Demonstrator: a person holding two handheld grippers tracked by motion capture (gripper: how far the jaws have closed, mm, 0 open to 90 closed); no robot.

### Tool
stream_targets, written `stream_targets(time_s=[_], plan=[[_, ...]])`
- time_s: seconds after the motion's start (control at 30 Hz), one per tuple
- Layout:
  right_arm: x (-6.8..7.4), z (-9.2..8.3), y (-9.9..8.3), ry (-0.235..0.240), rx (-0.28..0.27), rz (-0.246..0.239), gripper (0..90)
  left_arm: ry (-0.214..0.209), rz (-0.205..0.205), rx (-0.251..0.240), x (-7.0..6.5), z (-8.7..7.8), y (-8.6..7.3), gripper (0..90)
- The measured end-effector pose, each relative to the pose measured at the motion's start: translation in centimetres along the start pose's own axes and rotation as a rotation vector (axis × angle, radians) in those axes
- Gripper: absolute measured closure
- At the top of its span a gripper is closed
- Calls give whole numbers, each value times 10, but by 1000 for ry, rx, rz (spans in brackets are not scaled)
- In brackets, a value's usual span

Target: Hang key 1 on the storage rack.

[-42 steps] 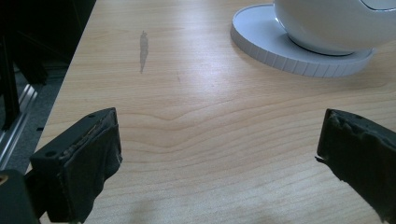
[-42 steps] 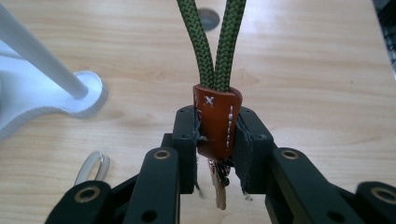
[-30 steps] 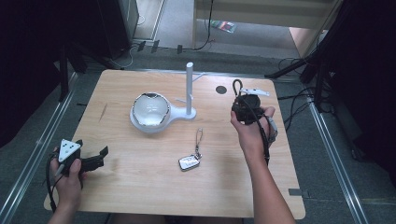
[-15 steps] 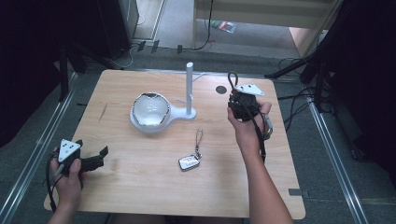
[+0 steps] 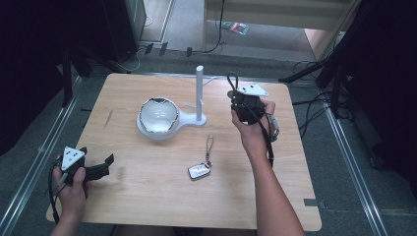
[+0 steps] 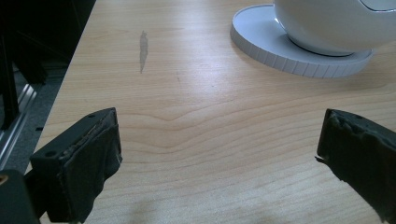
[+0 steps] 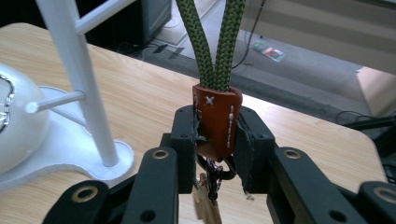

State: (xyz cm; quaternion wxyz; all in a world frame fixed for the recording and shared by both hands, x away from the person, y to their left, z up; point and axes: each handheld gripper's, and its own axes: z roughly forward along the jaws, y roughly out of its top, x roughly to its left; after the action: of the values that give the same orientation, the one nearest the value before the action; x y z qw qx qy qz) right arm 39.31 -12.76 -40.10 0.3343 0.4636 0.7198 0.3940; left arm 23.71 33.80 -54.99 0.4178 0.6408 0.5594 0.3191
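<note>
Careful: your loop can miss the white stand's peg

From above, your right gripper (image 5: 239,97) sits right of the white post stand (image 5: 199,93); the white bowl (image 5: 158,115) looks empty. Left gripper (image 6: 219,154) view: jaws wide apart, nothing between. Right gripper view: jaws clamp the green cord keychain's brown leather tab (image 7: 216,122); swinging could snag.

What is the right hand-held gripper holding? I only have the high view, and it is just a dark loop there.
Observer: The right hand-held gripper is shut on a keychain: a brown leather tab with a green cord loop rising from it.
Operator: Anything hanging below the tab?
Observer: Yes, a dark metal ring with a key-like piece under it, blurred.
Operator: How close is the stand?
Observer: The white stand is just left of the jaws, and one of its pegs points out sideways.
Operator: And the left hand-held gripper?
Observer: The left hand-held gripper is open over bare table.
</note>
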Motion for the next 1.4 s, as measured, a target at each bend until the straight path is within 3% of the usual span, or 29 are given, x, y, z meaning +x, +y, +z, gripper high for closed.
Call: stream_targets(time_s=[0.43, 0.63, 0.77, 0.8, 0.93, 1.07, 1.4], plan=[[3, 13, 5, 78, 22, 6, 722, 0, 0, -1, 0, 0, 0, 2], [1, 20, 5, 173, 36, 10, 722, 1, 1, -1, 0, 0, 0, 2], [1, 22, 6, 207, 42, 5, 722, 2, 1, -2, 0, 0, 0, 2], [-1, 23, 7, 255, 38, 12, 722, 2, 1, -2, 0, 0, 0, 2], [-7, 26, 10, 308, 39, 37, 723, 3, 1, -5, 0, 0, 0, 2], [-16, 32, 11, 403, 38, 80, 724, 3, 1, -3, 0, 0, 0, 2], [-17, 40, 13, 483, 86, 103, 724, 5, 5, -4, -1, 0, 0, 2]])
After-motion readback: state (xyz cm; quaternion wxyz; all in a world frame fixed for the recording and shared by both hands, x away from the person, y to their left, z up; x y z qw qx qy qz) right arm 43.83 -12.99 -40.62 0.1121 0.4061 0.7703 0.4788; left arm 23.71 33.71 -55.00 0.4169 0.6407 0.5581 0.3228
